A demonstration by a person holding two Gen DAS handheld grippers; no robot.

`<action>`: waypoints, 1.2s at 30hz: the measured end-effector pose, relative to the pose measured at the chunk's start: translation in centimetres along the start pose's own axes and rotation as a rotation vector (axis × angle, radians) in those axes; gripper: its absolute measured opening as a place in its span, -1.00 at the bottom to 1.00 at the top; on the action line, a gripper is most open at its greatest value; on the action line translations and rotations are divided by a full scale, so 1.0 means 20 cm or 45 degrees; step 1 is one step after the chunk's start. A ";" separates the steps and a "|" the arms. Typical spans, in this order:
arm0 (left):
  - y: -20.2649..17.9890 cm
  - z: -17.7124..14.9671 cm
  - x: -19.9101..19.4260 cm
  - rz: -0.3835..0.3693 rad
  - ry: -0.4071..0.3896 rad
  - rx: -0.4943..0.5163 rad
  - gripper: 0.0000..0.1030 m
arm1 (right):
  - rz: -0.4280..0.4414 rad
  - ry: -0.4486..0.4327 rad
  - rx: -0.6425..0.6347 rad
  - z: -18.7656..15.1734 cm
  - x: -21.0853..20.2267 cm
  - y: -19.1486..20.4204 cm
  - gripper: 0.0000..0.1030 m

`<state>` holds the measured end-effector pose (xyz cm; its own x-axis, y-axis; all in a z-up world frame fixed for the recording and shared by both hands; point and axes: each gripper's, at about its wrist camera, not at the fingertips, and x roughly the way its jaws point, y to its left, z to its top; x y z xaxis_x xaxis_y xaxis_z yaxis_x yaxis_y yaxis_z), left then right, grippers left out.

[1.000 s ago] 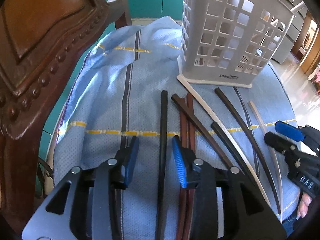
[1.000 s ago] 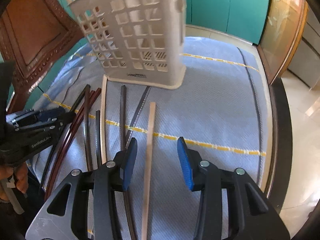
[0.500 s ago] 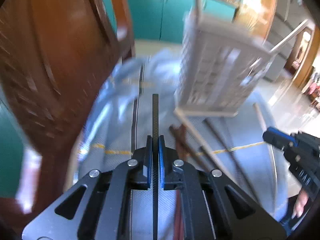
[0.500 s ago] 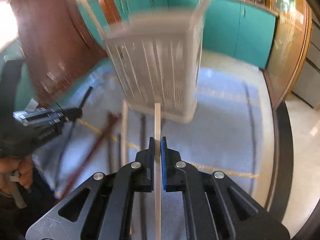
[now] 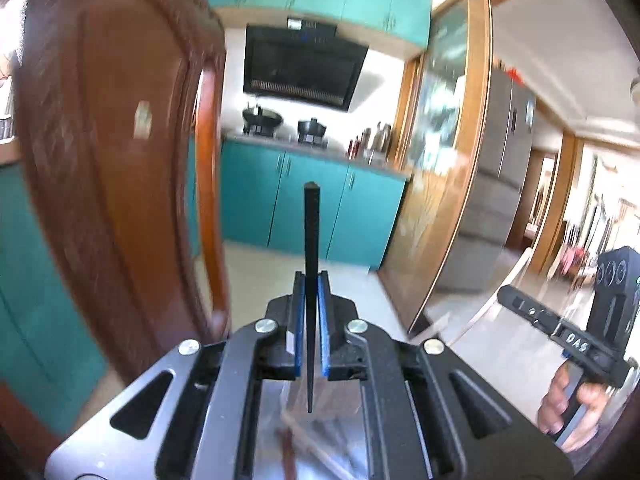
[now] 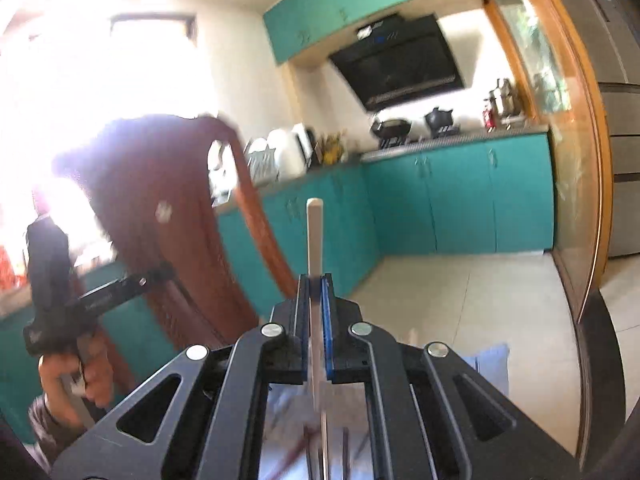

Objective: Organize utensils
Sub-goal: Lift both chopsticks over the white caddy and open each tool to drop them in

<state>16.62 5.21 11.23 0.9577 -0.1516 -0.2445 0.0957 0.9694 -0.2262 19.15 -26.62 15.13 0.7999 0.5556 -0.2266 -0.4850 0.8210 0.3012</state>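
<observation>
Two views, both tipped up off the table toward the kitchen. Filling the left side of the left wrist view, a carved brown wooden chair back (image 5: 120, 168), blurred; same chair back at centre left of the right wrist view, against a blown-out window. Across the middle distance, teal base cabinets (image 5: 312, 204) with pots on the counter, a black range hood (image 5: 304, 68) above, teal upper cabinets over that. At right, a wood-framed glass door (image 5: 444, 168) and a steel refrigerator (image 5: 504, 184). Along the bottom of each view, the black gripper frame. Left gripper (image 5: 311, 320) clenched on a black chopstick (image 5: 311, 240), blue pads pressed to either side, stick running up the centre of the frame from a thin tip below the pads to a thick end in front of the teal cabinets. Right gripper (image 6: 316, 312) likewise clenched, grasping a pale wooden chopstick (image 6: 314, 236), upright in the centre of its frame, squared end topmost. Seen at lower right of the left wrist view, the other gripper from the side with a hand (image 5: 572, 404) around its grip; mirrored at lower left of the right wrist view, a hand (image 6: 76, 376) on the left tool. Glimpsed through the frame openings at bottom centre, blurred streaks of more chopsticks (image 6: 296, 452) on blue cloth (image 6: 490, 364).
</observation>
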 end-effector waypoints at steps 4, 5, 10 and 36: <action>-0.05 0.12 0.08 0.003 -0.119 -0.035 -0.87 | -0.062 -0.060 0.051 0.09 0.11 -0.03 -0.87; -0.08 0.11 0.08 0.028 -0.138 -0.023 -0.87 | -0.112 -0.081 0.039 0.08 0.13 -0.03 -0.87; -0.13 0.00 0.34 0.095 -0.061 0.040 -0.87 | -0.194 -0.098 0.015 0.00 0.25 -0.05 -0.87; -0.09 -0.33 0.56 0.043 0.112 0.110 -0.76 | -0.335 -0.279 0.151 -0.05 0.33 -0.14 -0.87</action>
<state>25.32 0.44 2.81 0.9336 -0.1314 -0.3332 0.0906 0.9867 -0.1352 25.42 -25.16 11.80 0.9550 0.2753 -0.1107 -0.2181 0.9042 0.3672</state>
